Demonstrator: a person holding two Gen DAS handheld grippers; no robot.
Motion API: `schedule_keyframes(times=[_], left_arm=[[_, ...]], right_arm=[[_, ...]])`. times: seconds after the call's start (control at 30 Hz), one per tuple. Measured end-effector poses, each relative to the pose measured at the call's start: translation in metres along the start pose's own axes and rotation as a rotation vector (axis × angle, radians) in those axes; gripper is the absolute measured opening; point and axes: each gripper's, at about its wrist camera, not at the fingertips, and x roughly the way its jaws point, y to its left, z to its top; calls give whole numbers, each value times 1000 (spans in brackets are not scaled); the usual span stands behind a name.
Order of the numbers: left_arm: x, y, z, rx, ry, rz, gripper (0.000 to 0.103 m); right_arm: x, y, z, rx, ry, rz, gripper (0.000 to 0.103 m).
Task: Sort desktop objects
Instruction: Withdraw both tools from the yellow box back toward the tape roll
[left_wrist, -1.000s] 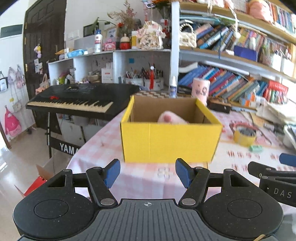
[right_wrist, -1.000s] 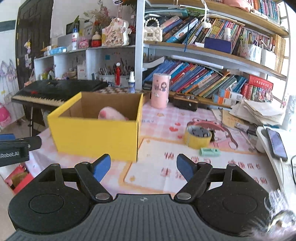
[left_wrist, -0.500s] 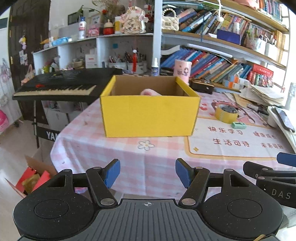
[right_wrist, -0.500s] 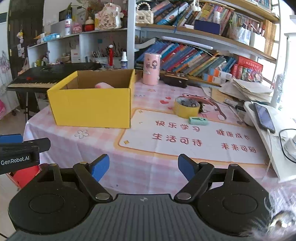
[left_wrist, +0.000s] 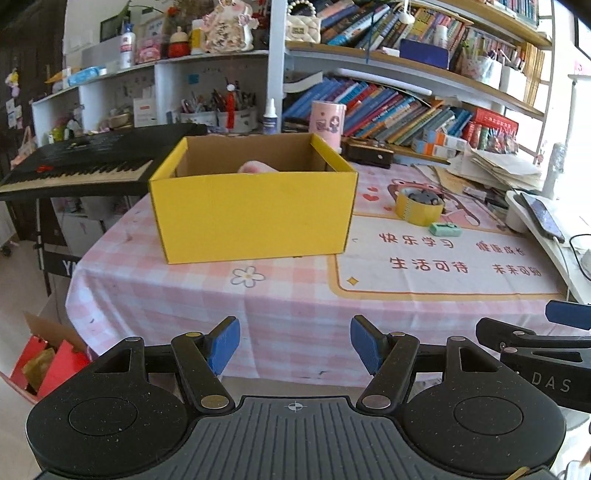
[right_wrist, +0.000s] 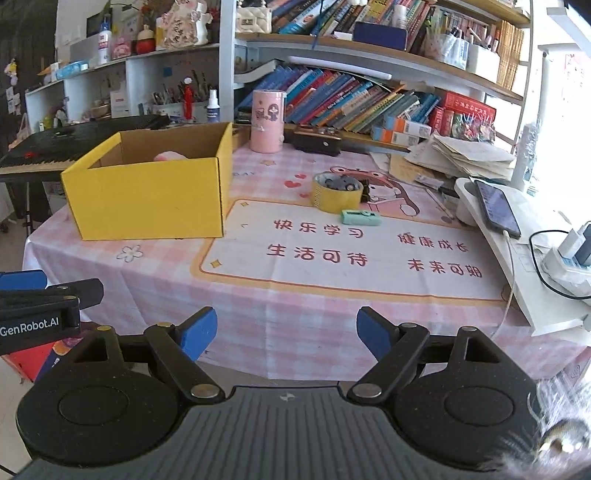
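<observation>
While both tools (left_wrist: 294, 345) (right_wrist: 286, 329) gape empty, the yellow box (left_wrist: 255, 218) holds something pink (left_wrist: 256, 168) — half hidden.

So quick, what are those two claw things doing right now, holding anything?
Left gripper: jaws open, holding nothing.
Right gripper: jaws open, holding nothing.

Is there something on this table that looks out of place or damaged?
Nothing looks damaged or spilled. The yellow box stands upright with a pink thing inside. The tape roll and green eraser lie loose on the mat, unsorted. The paper stack is untidy.
</observation>
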Motion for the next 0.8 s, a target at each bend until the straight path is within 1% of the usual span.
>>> schedule_keyframes(times=[0.5,0.8], left_arm=[[22,-26,14,37,15,-66,67],[36,-49,23,74,21,-99,68]], right_arm=[[10,-25,7,41,19,-64,83],[18,-44,10,69,30,-91,83]])
